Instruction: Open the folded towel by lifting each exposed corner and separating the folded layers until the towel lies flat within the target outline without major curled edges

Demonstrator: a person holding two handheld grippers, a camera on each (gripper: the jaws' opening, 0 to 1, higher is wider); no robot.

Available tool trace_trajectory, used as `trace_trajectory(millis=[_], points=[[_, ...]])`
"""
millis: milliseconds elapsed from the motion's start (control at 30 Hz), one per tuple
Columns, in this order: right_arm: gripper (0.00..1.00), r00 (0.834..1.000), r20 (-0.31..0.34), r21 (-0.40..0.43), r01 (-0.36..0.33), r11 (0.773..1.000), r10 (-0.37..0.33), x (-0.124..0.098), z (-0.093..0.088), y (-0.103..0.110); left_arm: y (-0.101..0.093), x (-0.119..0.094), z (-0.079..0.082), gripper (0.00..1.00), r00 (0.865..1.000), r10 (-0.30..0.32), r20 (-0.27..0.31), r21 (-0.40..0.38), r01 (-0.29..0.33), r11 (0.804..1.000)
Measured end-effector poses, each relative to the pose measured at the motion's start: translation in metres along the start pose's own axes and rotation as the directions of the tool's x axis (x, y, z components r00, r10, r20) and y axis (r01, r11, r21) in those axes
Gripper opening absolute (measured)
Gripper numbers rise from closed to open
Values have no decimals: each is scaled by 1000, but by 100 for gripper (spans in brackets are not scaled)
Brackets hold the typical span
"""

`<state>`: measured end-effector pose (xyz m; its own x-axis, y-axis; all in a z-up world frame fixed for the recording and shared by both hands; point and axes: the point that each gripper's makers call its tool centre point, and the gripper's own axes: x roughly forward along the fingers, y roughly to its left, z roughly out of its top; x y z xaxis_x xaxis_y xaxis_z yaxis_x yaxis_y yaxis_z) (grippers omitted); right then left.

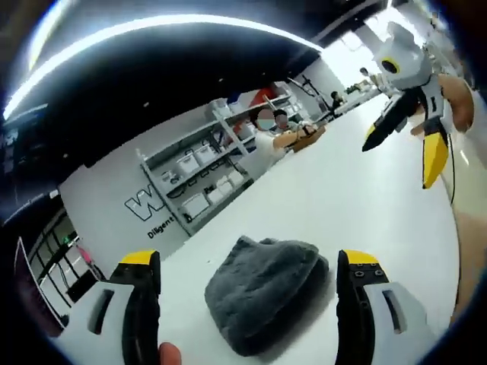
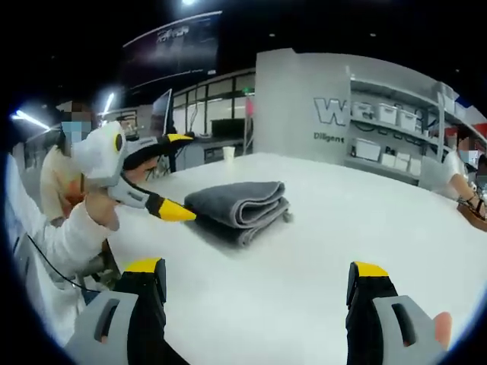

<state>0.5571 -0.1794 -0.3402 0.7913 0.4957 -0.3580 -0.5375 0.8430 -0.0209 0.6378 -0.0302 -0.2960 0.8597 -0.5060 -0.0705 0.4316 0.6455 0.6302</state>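
Note:
A grey towel point(image 1: 266, 293) lies folded in a thick bundle on the white table point(image 1: 342, 198). My left gripper point(image 1: 249, 262) is open, its yellow-tipped jaws standing either side of the towel's near end, apart from it. In the right gripper view the towel point(image 2: 240, 204) shows its stacked folded layers, and the left gripper point(image 2: 179, 175) hovers open just left of it, one yellow tip close to the towel's edge. My right gripper point(image 2: 257, 266) is open and empty, well back from the towel. In the left gripper view it hangs raised over the table, the right gripper point(image 1: 403, 148).
Grey shelves point(image 1: 202, 179) with white boxes line the wall behind the table. A person point(image 1: 270, 137) sits at the table's far end with a brown object point(image 1: 304, 139). A white cup point(image 2: 229, 153) stands beyond the towel. Another person's sleeve point(image 2: 68, 228) is on the left.

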Motion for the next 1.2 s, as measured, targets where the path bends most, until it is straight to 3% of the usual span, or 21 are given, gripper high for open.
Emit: trace_trajectory(millis=[200,300,533,600,733,933,1033,1100,1200], points=[[99,1000,-2,-3,-9,1000,9,2,1,5,-8,8,1,89,1000,19,-6,136,-18,991],[99,1000,5,-5,-21,1000,21,2,3,9,-13,13,1,87,1000,27,-14,224,-23,974],[99,1000,14,0,-28,1000,28,0,6,12,-27,21,1,82,999,33,-30,349,-20,937],[99,999,15,1,-29,1000,29,-1,7,12,-32,25,0,81,999,30,-39,388,-12,921],[99,999,20,5,-30,1000,30,-3,9,11,-40,32,-2,73,998,40,-47,504,-11,863],[99,999,25,10,-28,1000,28,-5,10,8,-57,44,-9,57,998,15,-68,571,27,821],[99,999,22,12,-25,1000,25,-5,9,7,-59,47,-14,55,995,26,-92,588,33,808],[99,1000,18,14,-23,1000,23,-5,9,6,-60,48,-17,52,994,24,-110,589,46,807],[99,1000,18,17,-16,1000,16,-6,8,4,-62,48,-21,40,991,6,-131,587,73,806]])
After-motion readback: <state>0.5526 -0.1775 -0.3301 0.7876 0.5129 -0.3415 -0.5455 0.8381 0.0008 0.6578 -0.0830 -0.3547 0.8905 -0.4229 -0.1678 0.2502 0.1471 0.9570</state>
